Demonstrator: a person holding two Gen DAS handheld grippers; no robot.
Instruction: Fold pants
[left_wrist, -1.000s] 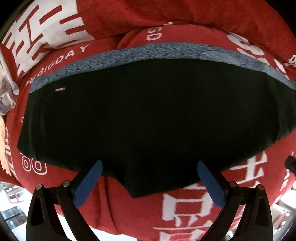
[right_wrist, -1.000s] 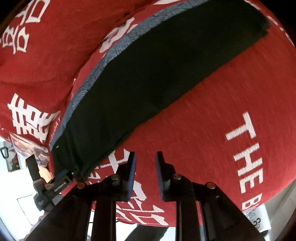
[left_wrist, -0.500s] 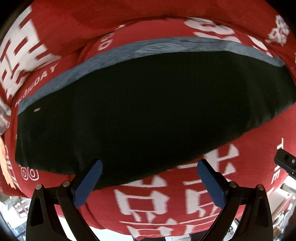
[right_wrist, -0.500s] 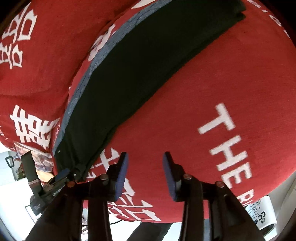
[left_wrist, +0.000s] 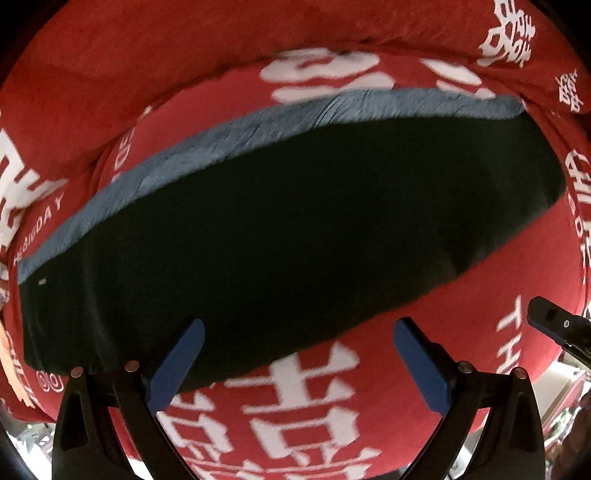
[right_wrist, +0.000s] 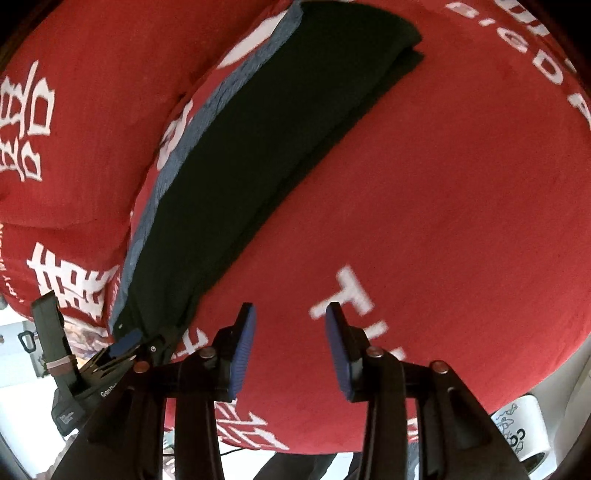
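The black pants lie folded in a long flat strip on the red blanket, with a blue-grey band along the far edge. In the right wrist view the pants run diagonally from lower left to top centre. My left gripper is open and empty, hovering over the pants' near edge. My right gripper is open and empty over bare blanket, to the right of the pants. The left gripper also shows at the pants' lower left end in the right wrist view.
The red blanket with white lettering covers a raised surface and bunches up behind the pants. A white printed cup stands below the blanket's edge at lower right. The right gripper's tip shows at the right edge of the left wrist view.
My right gripper has opened from nearly shut and shifted right, away from the pants. My left gripper, open throughout, has drifted right along the pants' near edge.
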